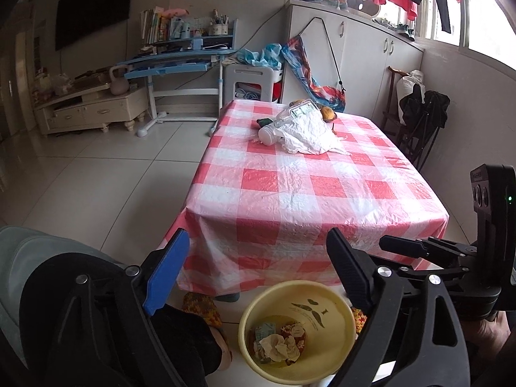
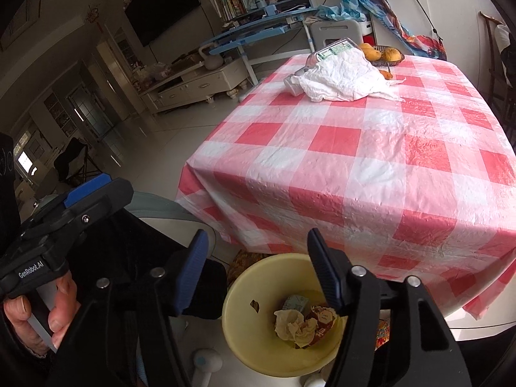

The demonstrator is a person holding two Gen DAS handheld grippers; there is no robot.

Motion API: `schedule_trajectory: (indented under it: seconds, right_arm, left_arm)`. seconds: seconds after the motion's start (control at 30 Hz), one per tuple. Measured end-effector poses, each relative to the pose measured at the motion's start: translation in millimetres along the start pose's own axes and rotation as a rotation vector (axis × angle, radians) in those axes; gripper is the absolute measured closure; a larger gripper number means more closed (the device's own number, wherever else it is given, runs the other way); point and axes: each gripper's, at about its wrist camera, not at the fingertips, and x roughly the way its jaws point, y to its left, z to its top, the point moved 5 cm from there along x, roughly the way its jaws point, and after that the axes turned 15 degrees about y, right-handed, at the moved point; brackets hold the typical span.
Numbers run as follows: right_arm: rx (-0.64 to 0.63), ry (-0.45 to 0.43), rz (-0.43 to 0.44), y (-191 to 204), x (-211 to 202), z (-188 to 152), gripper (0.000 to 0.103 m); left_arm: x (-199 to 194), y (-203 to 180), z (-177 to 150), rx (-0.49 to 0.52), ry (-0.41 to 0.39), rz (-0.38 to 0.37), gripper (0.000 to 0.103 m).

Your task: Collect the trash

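Note:
A yellow waste bin (image 1: 335,322) stands on the floor just below the near table edge, holding crumpled tissues and wrappers (image 1: 280,345). My left gripper (image 1: 258,238) hangs above it, open, nothing between its fingers. In the right wrist view the same bin (image 2: 245,322) and its trash (image 2: 300,322) lie under my right gripper (image 2: 258,237), also open and empty. On the far end of the checked table (image 1: 290,187) lie a crumpled white plastic bag (image 1: 309,132) and a clear bottle (image 1: 274,129). The right wrist view shows the bag (image 2: 342,77) too.
A fruit basket (image 2: 383,54) sits behind the bag. A person's dark-clothed leg (image 1: 180,338) and a colourful slipper (image 1: 200,306) are left of the bin. A hand (image 2: 32,309) holds the left gripper's handle. A blue desk (image 1: 180,61) and a folding chair (image 1: 422,122) stand beyond the table.

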Motion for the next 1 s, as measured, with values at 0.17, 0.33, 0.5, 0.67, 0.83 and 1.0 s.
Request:
schedule_trajectory:
  seconds: [0.17, 0.33, 0.5, 0.67, 0.83, 1.0]
  right_arm:
    - [0.02, -0.024, -0.023, -4.8, -1.2, 4.5, 0.028]
    - [0.023, -0.03, -0.035, -4.7, -0.1, 6.2, 0.026]
    - [0.02, -0.028, -0.042, -4.1, 1.5, 6.4, 0.026]
    - [0.02, -0.027, -0.044, -3.4, 1.8, 5.9, 0.025]
    - [0.019, -0.027, -0.045, -3.2, 2.5, 5.6, 0.025]
    - [0.019, -0.026, -0.045, -2.9, 2.6, 5.4, 0.025]
  left_arm:
    - [0.1, -1.8, -0.7, 0.002, -0.013, 0.015, 0.016]
    - [1.1, -1.3, -0.3, -0.002, -0.013, 0.016, 0.015]
    - [1.9, -1.2, -0.4, -0.002, -0.013, 0.018, 0.015]
    - [2.9, -0.8, 0.1, -0.003, -0.012, 0.017, 0.015]
    - [3.0, -0.7, 0.2, -0.002, -0.012, 0.018, 0.015]
    - [2.8, -0.5, 0.1, -0.003, -0.012, 0.017, 0.014]
